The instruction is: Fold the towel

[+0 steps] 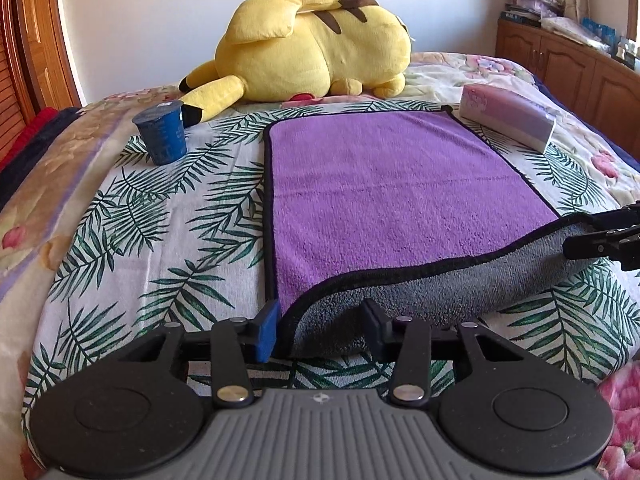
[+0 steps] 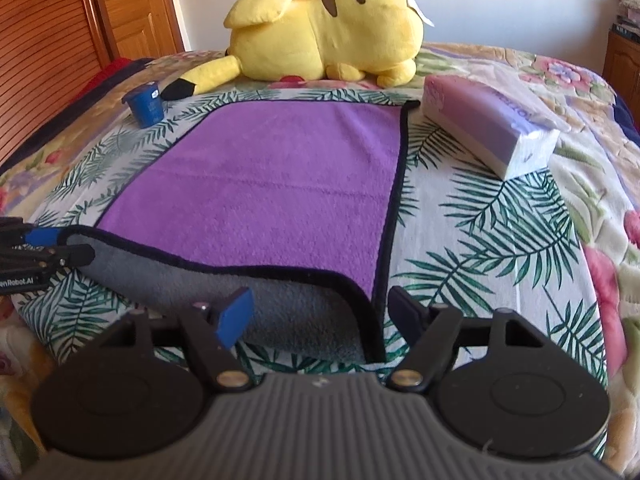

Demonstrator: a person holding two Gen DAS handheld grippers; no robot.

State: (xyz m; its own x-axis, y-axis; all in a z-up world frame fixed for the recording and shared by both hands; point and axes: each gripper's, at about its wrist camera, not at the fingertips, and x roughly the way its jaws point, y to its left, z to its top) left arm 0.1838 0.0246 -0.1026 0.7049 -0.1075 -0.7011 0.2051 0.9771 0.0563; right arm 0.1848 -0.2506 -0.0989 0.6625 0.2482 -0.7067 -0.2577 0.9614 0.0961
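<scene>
A purple towel with black trim and a grey underside lies flat on the bed; it also shows in the right wrist view. Its near edge is turned over, showing the grey side. My left gripper is open, its fingers either side of the near left corner. My right gripper is open around the near right corner. Each gripper shows at the edge of the other's view, the right one and the left one.
A yellow plush toy lies at the far end of the bed. A blue cup stands left of the towel. A tissue pack lies to its right. A wooden cabinet stands at the far right.
</scene>
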